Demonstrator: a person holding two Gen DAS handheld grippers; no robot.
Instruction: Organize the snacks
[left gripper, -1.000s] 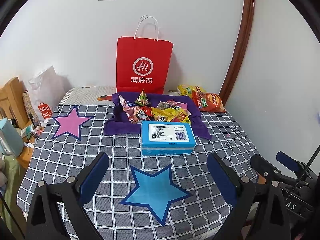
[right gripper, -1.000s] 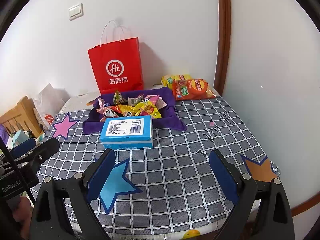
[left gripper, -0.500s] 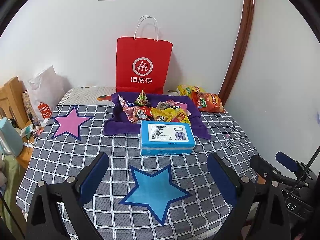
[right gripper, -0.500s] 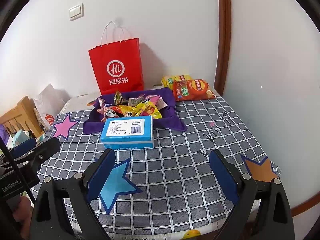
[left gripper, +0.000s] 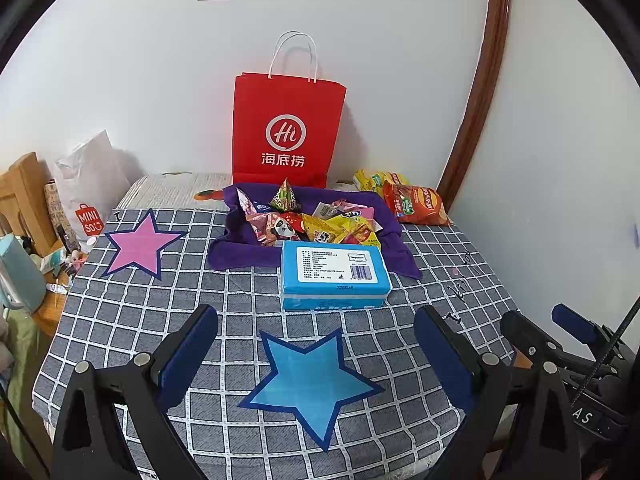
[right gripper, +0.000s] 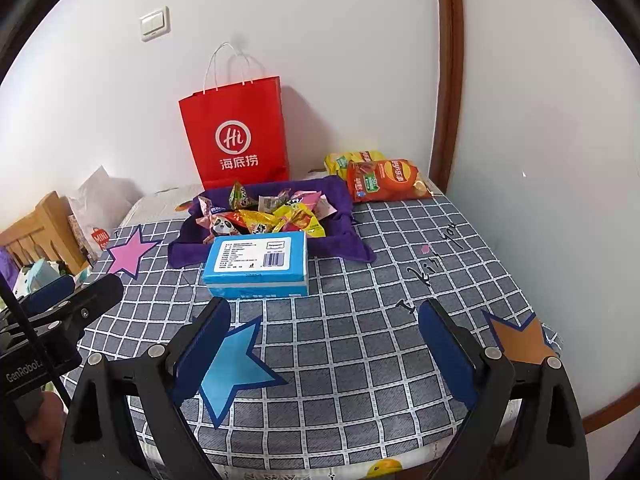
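Observation:
Several small snack packets lie piled on a purple cloth at the back of the checked table; they also show in the right wrist view. Two chip bags lie at the back right. A red paper bag stands against the wall. A blue box sits in front of the cloth. My left gripper is open and empty above the blue star. My right gripper is open and empty over the near table.
A pink star marks the left of the table and an orange star the right front. White bags and a wooden frame stand off the left edge. Walls close the back and right.
Both grippers have crept slightly forward; nothing else has moved.

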